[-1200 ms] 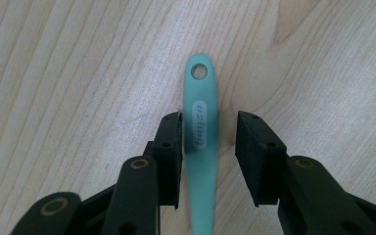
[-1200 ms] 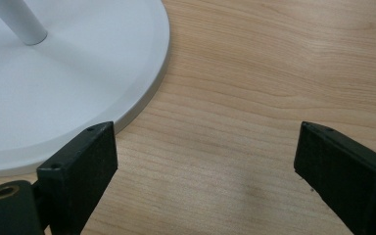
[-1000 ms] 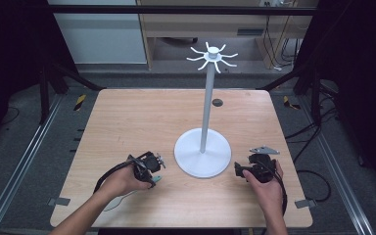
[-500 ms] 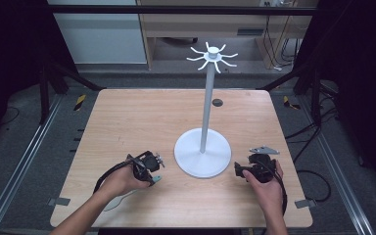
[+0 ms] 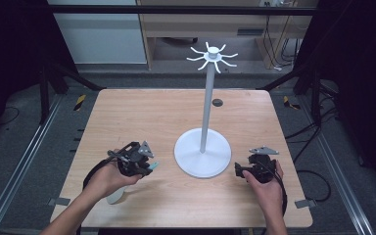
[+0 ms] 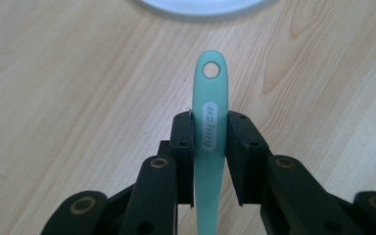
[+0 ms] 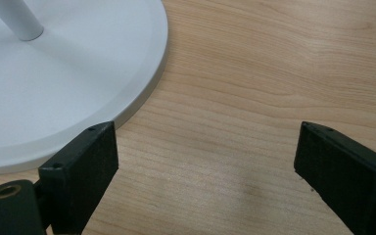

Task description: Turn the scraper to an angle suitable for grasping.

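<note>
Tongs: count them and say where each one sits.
2. The left tongs are left of the white stand, shut on a teal handle. The right tongs are open, right of its base.

table [image 5: 142,117]: pale matt wood grain | stand base [image 7: 54,88]: smooth white | spoon handle [image 6: 210,127]: matt teal plastic

A white hook stand [image 5: 203,157] stands mid-table [image 5: 142,117].

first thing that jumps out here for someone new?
The tall white stand with hooks on top, at the table's middle. Next, the mint-green utensil handle with a hanging hole, clamped in the left gripper near the front left. The right gripper sits open by the stand's base.
</note>
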`<state>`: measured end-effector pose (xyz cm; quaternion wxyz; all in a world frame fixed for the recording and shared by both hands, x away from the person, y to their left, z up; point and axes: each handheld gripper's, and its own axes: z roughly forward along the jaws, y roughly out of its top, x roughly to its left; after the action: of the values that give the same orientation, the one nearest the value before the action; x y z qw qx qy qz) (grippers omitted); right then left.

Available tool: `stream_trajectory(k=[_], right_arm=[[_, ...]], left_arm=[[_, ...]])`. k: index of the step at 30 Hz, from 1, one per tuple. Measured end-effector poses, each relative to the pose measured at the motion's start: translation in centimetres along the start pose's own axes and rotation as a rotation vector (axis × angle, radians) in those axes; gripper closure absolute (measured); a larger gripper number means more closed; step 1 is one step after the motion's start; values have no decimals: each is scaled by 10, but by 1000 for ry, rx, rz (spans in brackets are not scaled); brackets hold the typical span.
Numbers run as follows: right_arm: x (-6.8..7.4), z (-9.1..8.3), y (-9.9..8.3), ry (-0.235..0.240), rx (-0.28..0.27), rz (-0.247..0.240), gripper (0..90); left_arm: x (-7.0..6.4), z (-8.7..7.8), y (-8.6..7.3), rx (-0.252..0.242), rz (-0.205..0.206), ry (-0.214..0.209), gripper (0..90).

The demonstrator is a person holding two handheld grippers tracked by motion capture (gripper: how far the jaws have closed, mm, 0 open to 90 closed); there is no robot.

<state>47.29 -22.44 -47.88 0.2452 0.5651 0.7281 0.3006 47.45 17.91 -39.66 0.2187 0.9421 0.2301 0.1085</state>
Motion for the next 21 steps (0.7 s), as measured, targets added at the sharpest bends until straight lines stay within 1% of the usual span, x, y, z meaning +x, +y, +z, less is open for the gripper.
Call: stream_trajectory(k=[1, 3, 5, 6, 7, 10, 12, 14, 17, 21], right_arm=[[0, 0, 0, -2, 1, -1, 95], [0, 1, 0, -2, 1, -6, 95], [0, 2, -1, -4, 7, 0, 95], [1, 2, -1, -8, 10, -3, 95], [1, 2, -1, -8, 10, -3, 95], [1, 3, -1, -9, 12, -5, 95], [1, 3, -1, -9, 14, -10, 95], [1, 4, -1, -10, 14, -8, 95], [1, 4, -2, -9, 17, -11, 95], [1, 3, -3, -10, 16, -10, 95]], left_arm=[[0, 0, 0, 0, 0, 0, 739], [1, -10, -3, -45, -6, 5, 739], [2, -19, -7, -92, -14, 21, 740], [4, -29, -10, -134, -29, 26, 740], [4, -29, -10, -134, -29, 26, 740], [6, -43, -17, -190, -41, 44, 740], [8, -51, -21, -218, -54, 55, 740], [10, -59, -24, -242, -58, 62, 740], [12, -69, -29, -268, -62, 75, 740], [14, -79, -33, -292, -74, 87, 740]])
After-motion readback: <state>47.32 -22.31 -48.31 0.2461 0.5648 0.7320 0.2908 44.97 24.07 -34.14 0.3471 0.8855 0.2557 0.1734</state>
